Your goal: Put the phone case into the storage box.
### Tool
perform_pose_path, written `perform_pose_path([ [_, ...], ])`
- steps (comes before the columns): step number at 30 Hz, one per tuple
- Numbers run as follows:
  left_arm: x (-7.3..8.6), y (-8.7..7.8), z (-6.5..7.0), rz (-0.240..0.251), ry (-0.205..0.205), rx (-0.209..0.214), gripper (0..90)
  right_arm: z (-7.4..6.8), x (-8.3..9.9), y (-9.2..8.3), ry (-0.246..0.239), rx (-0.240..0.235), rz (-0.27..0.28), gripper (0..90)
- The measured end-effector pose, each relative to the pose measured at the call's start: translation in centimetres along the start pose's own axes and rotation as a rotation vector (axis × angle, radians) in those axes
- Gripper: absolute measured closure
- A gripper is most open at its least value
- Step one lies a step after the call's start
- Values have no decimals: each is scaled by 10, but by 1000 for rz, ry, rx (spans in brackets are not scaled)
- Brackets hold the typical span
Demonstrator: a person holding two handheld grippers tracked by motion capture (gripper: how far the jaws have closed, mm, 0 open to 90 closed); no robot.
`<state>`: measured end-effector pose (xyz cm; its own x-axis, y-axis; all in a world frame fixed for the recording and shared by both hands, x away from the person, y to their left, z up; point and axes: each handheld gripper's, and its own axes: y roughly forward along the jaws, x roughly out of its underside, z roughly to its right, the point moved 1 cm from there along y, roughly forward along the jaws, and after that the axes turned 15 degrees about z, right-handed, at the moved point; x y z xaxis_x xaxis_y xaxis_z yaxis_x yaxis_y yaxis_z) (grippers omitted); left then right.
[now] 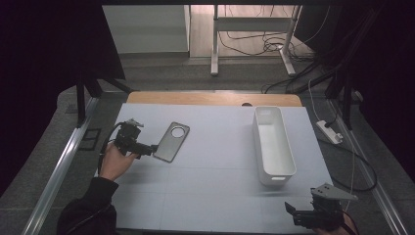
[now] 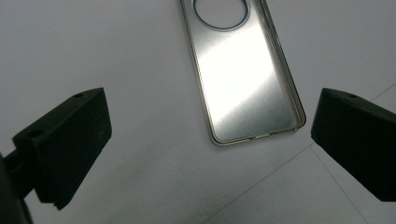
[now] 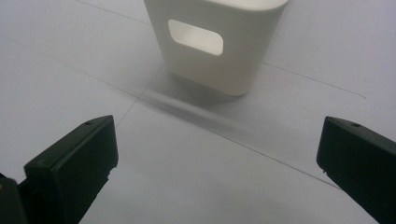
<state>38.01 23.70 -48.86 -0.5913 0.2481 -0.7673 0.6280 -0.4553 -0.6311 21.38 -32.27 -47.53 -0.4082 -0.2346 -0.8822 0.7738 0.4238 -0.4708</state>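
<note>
A silvery metal phone case [image 1: 171, 141] with a round camera hole lies flat on the white table sheet at centre left. In the left gripper view the phone case [image 2: 243, 74] lies just beyond the open jaws. My left gripper [image 1: 147, 148] sits right at its near-left corner, open, a hand holding it. A long white bin [image 1: 273, 144] stands empty at centre right. Its near end wall with a handle slot, the white bin [image 3: 215, 42], faces my right gripper [image 1: 301, 215], which is open near the table's front right edge.
A wooden table edge [image 1: 210, 99] shows behind the white sheet [image 1: 215, 181]. A power strip [image 1: 329, 131] and cables lie on the floor at right. Metal rails [image 1: 63, 161] flank the table's left side.
</note>
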Motion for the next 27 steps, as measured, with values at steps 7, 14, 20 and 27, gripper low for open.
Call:
perform_pose_path([
  [7,-8,10,-2,-10,5,3,0,0,0,0,-1,-1,1,0],
  [14,-15,19,-3,-15,14,8,0,0,0,0,-3,-2,1,0],
  [20,-23,24,-2,-17,19,13,0,0,0,0,-2,-3,2,0],
  [27,-27,33,-3,-21,14,21,0,0,0,0,-2,-4,2,0],
])
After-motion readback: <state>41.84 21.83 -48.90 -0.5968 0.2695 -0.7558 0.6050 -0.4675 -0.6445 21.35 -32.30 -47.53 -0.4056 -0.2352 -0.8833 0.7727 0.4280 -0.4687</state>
